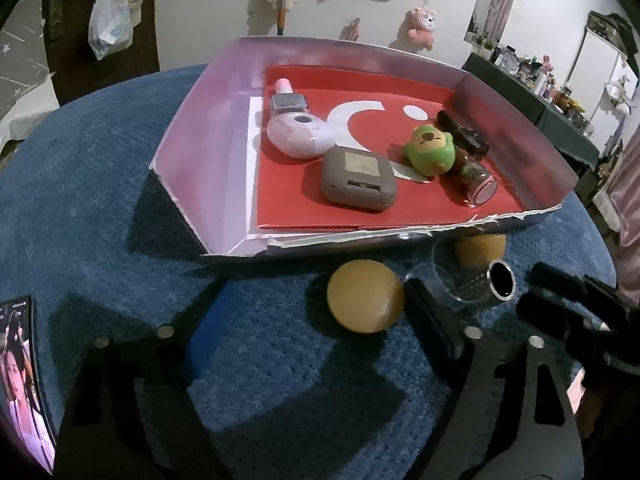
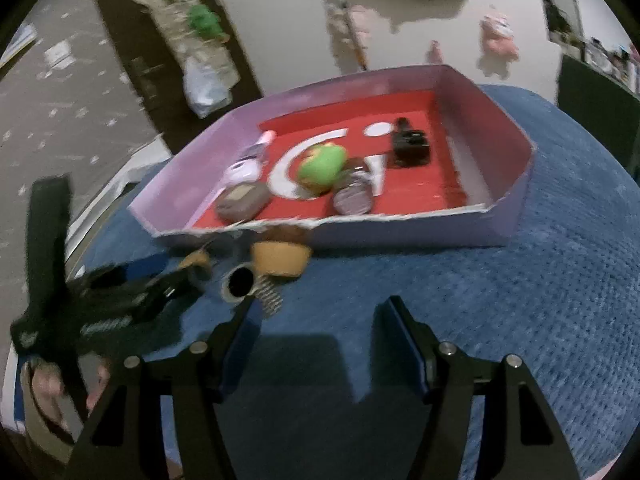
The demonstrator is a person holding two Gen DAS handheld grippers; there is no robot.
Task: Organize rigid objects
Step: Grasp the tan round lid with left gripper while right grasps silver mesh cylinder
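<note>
A pink-walled tray (image 1: 192, 128) (image 2: 516, 184) with a red floor holds a grey case (image 1: 356, 180), a lavender round device (image 1: 300, 132), a green toy (image 1: 428, 152) (image 2: 322, 166), a glass jar (image 1: 480, 188) and dark bottles. In front of it on the blue cloth lie an orange ball (image 1: 364, 296), an orange cup-shaped piece (image 2: 280, 258) and a metal tube (image 1: 502, 280) (image 2: 240, 284). My left gripper (image 1: 314, 286) is open around the ball, which lies by its right finger. My right gripper (image 2: 320, 312) is open and empty, its left fingertip beside the tube.
A lit phone (image 1: 20, 380) lies at the cloth's near left edge. A clear glass (image 1: 452, 276) stands between the ball and the tube. The left gripper's black body (image 2: 112, 304) crowds the left of the right wrist view. Plush toys and bags lie on the floor beyond.
</note>
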